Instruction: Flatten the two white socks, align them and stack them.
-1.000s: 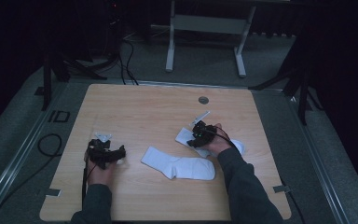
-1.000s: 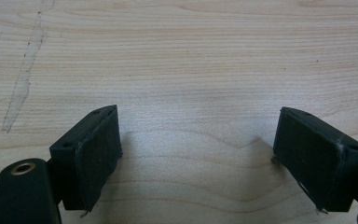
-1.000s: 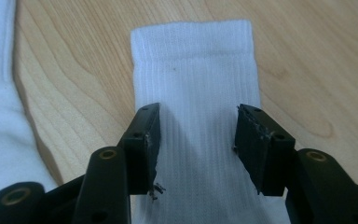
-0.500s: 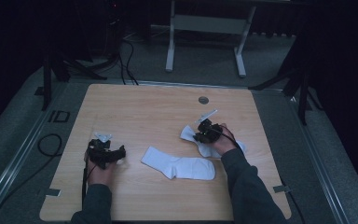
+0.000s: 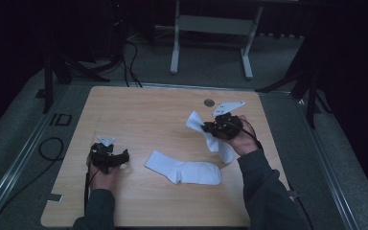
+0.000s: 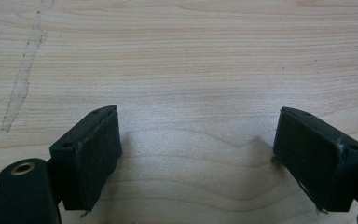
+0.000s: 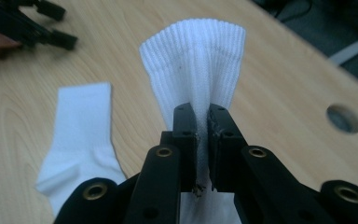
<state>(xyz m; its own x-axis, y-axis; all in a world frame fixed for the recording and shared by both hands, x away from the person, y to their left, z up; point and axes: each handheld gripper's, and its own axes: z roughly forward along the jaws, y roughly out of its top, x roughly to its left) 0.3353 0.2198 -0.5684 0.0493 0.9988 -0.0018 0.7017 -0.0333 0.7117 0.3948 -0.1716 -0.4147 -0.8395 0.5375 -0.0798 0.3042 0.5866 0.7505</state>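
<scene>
Socks occupy the near half of a pale wooden table (image 5: 139,110), where a person in dark sleeves works with a black two-jaw gripper in each hand. The right gripper (image 5: 205,127), (image 7: 202,140), at the right side of the table, has just been closing and is now clenched on a white ribbed sock (image 5: 216,139), (image 7: 196,65); in the right gripper view the fabric is pinched between the two black pads, its ribbed cuff fanning out beyond the jaws. In the high view this sock is lifted at the cuff end, its other end trailing down toward the table beside the right hand (image 5: 242,141). A second white sock (image 5: 184,168), (image 7: 77,135) lies flat near the table's middle, between the two hands and apart from both grippers. The left gripper (image 5: 124,156), (image 6: 198,154) rests low at the near left, its jaws released and standing wide over bare wood with nothing between them. A round grey grommet hole (image 5: 209,102), (image 7: 344,117) sits near the far edge.
</scene>
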